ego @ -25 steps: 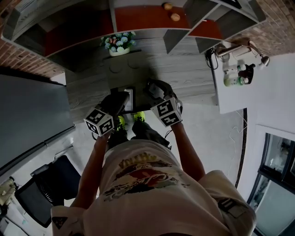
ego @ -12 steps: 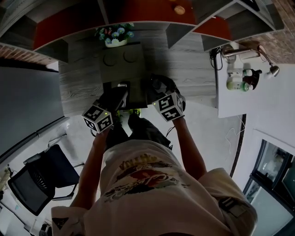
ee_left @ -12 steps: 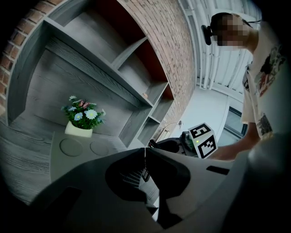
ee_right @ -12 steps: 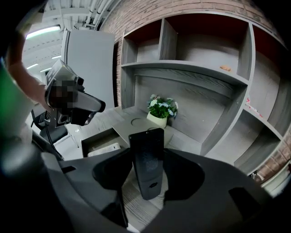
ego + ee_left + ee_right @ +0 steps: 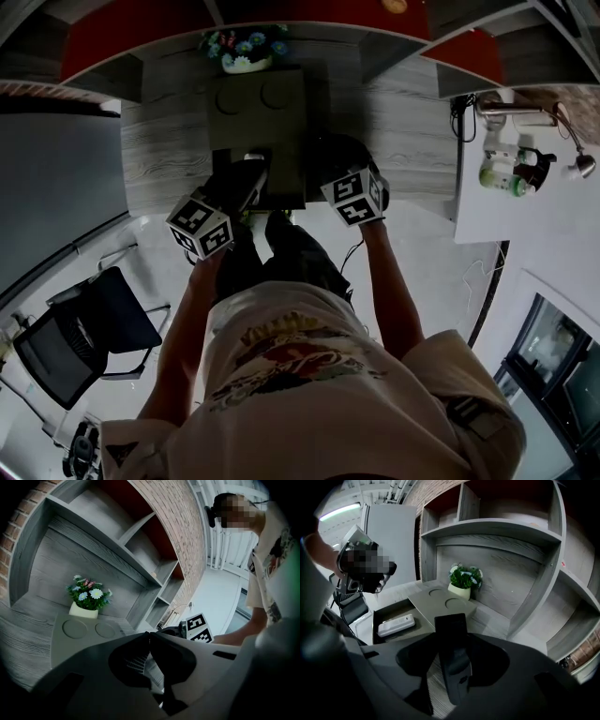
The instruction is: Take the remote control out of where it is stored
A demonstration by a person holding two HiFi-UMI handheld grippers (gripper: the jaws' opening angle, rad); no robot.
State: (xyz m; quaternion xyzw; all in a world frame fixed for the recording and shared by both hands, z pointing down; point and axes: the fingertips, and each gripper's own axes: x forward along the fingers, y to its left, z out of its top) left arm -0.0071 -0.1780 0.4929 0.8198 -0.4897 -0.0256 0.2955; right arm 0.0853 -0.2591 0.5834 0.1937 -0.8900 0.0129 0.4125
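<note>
The white remote control [image 5: 396,625] lies flat in an open drawer [image 5: 380,613] at the front of a grey box [image 5: 255,103] on the desk. My right gripper [image 5: 451,623] hangs over the desk just right of the drawer. It is open with nothing between its jaws, which have just been closing a little; its black finger [image 5: 452,644] stands mid-view. My left gripper [image 5: 150,634] is shut, with no object seen in it. In the head view it reaches over the drawer's left side [image 5: 249,176]. The right gripper's marker cube [image 5: 199,627] shows beside it.
The box lid [image 5: 440,599] has two round recesses. A flower pot [image 5: 463,584] stands behind it against the shelf wall. Grey shelves [image 5: 497,527] rise above the desk. An office chair [image 5: 70,342] is at the left, and a white side table with bottles [image 5: 511,173] at the right.
Both grippers have moved forward and down toward the open drawer, the right one more. The desk and box sit higher in the head view than before.
</note>
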